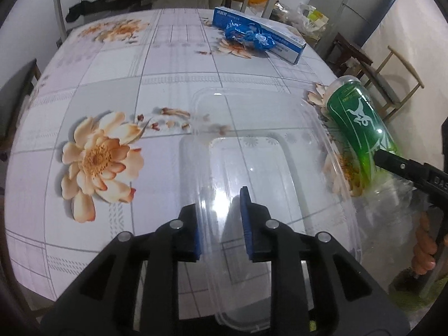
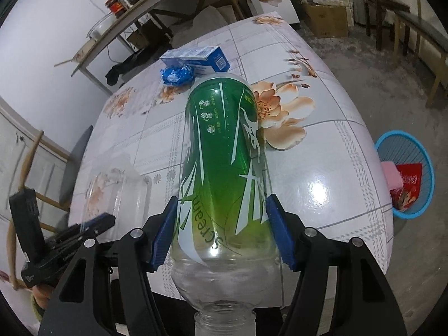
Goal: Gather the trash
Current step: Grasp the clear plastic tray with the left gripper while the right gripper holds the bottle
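A clear plastic container (image 1: 266, 128) lies across the flowered table (image 1: 112, 70). Its near rim runs between the blue pads of my left gripper (image 1: 219, 201), which is shut on it. In the right wrist view the same container (image 2: 117, 190) shows at the left, with the left gripper (image 2: 95, 224) at its near end. My right gripper (image 2: 222, 200) is shut on a green-labelled plastic bottle (image 2: 221, 151), one pad on each side. Its capless neck points toward the camera. In the left wrist view the bottle (image 1: 358, 126) tilts near the table's right edge.
A blue box (image 1: 257, 33) and a crumpled blue wrapper (image 1: 249, 37) lie at the far side of the table. A blue basket (image 2: 406, 173) holding red and pink items stands on the floor right of the table. Chairs and a shelf rack surround it.
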Demonstrator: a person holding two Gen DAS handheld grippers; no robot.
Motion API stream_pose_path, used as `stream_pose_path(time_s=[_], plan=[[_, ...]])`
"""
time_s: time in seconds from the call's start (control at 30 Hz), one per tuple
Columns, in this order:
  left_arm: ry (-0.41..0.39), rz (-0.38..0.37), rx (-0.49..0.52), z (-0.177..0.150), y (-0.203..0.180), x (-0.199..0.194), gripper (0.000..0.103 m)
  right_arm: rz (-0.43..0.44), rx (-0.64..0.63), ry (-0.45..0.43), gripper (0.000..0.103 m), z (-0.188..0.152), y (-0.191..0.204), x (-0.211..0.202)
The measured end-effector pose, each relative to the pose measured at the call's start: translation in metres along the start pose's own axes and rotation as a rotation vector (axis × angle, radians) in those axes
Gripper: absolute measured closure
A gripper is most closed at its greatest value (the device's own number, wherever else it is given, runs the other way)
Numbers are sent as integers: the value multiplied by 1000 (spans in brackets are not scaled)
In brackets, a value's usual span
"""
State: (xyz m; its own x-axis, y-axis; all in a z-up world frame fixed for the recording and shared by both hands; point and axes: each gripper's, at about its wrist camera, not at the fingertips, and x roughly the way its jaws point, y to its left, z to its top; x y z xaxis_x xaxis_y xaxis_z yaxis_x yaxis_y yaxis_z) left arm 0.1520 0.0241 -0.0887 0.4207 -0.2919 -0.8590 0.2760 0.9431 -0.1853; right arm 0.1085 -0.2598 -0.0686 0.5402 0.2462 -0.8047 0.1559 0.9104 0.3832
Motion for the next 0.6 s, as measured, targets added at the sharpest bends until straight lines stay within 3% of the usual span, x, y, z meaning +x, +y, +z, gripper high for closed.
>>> stream_pose_path(time_s=[0.17,0.5,0.6], plan=[[-27,73,34,3,-8,3,82,-9,-4,9,35,-5,3,3],[-65,139,74,3,-20,5,82,2,-4,-11,35,-7,2,8],[-79,159,77,1,-22,4,88,6,-13,-13,35,-8,3,9]])
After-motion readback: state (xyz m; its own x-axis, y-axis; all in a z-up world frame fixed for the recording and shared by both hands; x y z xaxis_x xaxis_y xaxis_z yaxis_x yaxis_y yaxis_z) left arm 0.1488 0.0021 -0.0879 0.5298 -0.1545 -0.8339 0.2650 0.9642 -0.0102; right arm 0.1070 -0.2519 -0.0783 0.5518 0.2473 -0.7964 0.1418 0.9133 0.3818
